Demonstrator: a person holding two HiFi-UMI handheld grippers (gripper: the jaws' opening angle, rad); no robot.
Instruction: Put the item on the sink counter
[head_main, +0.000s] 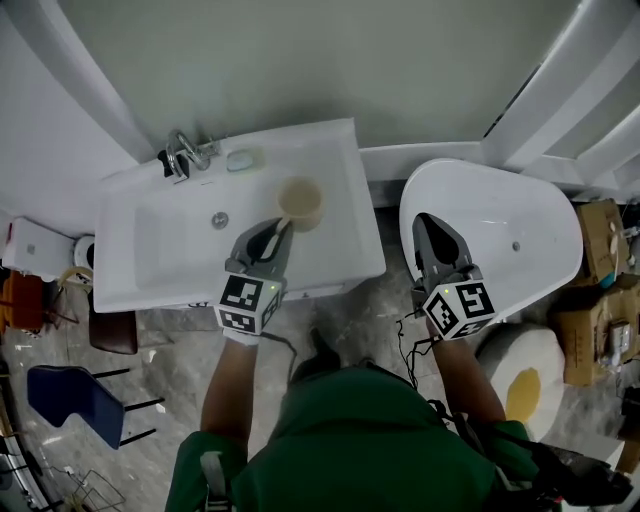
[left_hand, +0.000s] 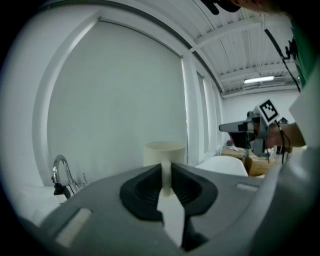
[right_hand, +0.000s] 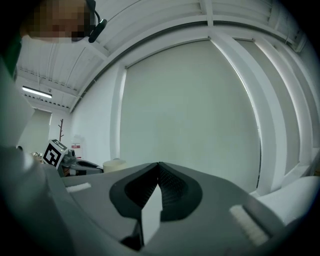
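A beige cup (head_main: 301, 203) is over the right side of the white sink counter (head_main: 345, 150), near the basin's edge. My left gripper (head_main: 283, 226) is shut on the cup's handle. In the left gripper view the handle (left_hand: 166, 179) stands pinched between the two pads, with the cup's body (left_hand: 164, 151) just beyond them. Whether the cup rests on the counter or hangs above it I cannot tell. My right gripper (head_main: 428, 228) is shut and empty over the white tub (head_main: 520, 215). In the right gripper view its jaws (right_hand: 158, 172) meet, and the cup (right_hand: 116, 164) shows at the far left.
A chrome faucet (head_main: 182, 152) and a small pale soap dish (head_main: 240, 159) sit at the back of the sink. A drain (head_main: 219, 219) lies in the basin. A blue chair (head_main: 75, 398) stands at the lower left. Right of the tub lie cardboard boxes (head_main: 600, 240) and an egg-shaped cushion (head_main: 525, 385).
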